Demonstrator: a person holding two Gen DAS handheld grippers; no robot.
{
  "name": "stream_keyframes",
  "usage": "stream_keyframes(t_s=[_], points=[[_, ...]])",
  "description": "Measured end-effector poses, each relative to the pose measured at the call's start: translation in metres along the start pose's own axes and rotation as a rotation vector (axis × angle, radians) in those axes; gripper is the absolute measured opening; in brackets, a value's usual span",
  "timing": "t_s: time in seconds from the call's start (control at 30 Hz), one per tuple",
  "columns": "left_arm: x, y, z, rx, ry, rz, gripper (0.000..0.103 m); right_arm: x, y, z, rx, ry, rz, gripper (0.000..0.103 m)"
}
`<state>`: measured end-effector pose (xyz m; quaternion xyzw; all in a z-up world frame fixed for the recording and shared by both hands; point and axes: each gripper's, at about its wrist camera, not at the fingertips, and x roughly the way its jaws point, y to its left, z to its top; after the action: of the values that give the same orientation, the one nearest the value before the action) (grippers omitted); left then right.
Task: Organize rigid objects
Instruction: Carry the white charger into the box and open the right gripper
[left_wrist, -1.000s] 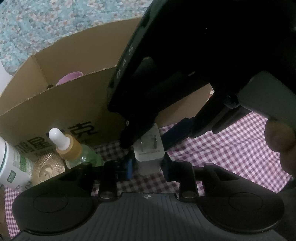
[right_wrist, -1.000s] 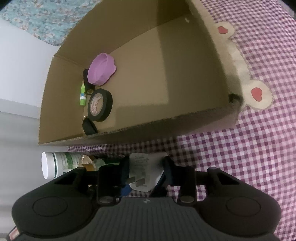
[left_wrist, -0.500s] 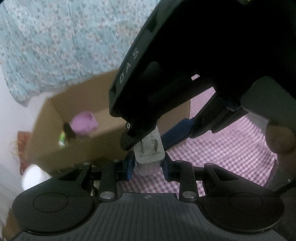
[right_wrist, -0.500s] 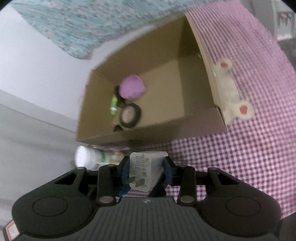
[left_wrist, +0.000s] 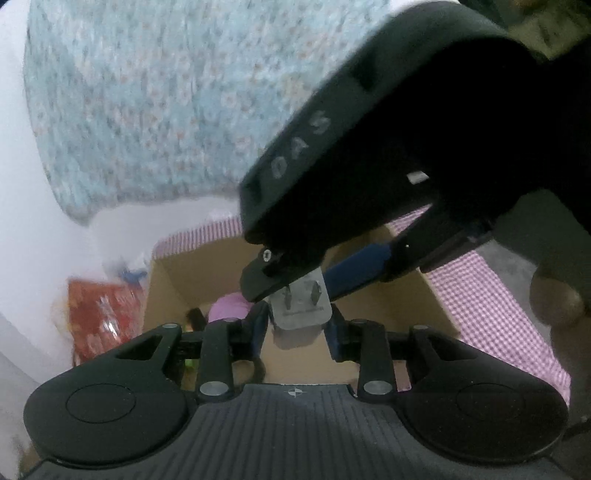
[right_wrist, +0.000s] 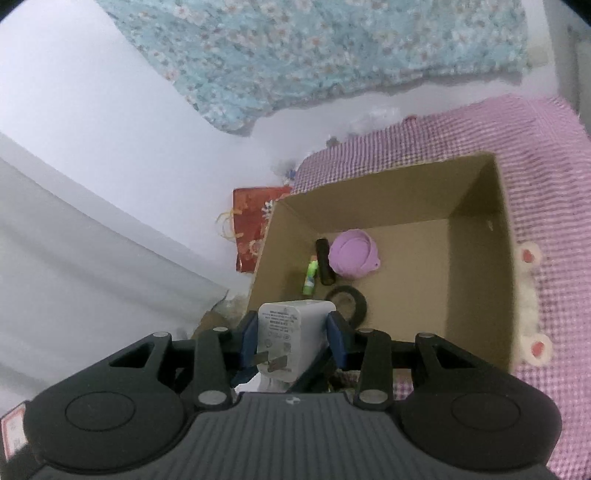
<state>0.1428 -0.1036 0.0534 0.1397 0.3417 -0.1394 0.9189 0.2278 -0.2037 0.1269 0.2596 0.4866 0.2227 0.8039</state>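
A white charger plug (right_wrist: 291, 332) sits crosswise between the blue pads of my right gripper (right_wrist: 291, 328), which is shut on it. In the left wrist view the same charger (left_wrist: 299, 306) shows its two prongs. My left gripper (left_wrist: 295, 325) has it between its pads too, and its jaws are opening slightly while the pads still touch the plug's sides. The right gripper's black housing (left_wrist: 369, 147) looms over it. Both hold the plug above the near edge of an open cardboard box (right_wrist: 506, 258).
Inside the box lie a purple bowl (right_wrist: 354, 256), a black tape roll (right_wrist: 347, 302), a green tube (right_wrist: 310, 275) and a black cylinder (right_wrist: 324, 260). The box stands on purple checked cloth (right_wrist: 546, 184). A red bag (right_wrist: 255, 229) leans at its left. A thumb (left_wrist: 557, 299) shows at right.
Both grippers have risen together with the charger. The box has dropped lower in view, its inside now shows from above, and the bottles beside it have left the pictures.
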Motion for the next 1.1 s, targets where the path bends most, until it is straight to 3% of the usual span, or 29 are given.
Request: stream_keyframes(t_s=[0.27,0.53,0.8,0.97,1.07,1.1], points=[[0.086,0.026,0.005,-0.088,0.269,-0.064,0.033,0.085,-0.048,0.041,0.130,0.194,-0.008,0.044],[0.131,0.039,0.001,-0.150,0.410,-0.092,0.033,0.134,-0.073,0.039,0.154,0.292,-0.060,0.043],[0.150,0.045,-0.006,-0.167,0.468,-0.110,0.034,0.149,-0.084,0.033,0.166,0.336,-0.090,0.043],[0.144,0.048,-0.007,-0.164,0.454,-0.111,0.034,0.152,-0.084,0.033,0.173,0.335,-0.088,0.043],[0.131,0.041,-0.005,-0.155,0.433,-0.106,0.046,0.146,-0.079,0.035,0.166,0.324,-0.081,0.043],[0.125,0.040,-0.003,-0.150,0.418,-0.099,0.057,0.142,-0.080,0.037,0.163,0.317,-0.076,0.043]])
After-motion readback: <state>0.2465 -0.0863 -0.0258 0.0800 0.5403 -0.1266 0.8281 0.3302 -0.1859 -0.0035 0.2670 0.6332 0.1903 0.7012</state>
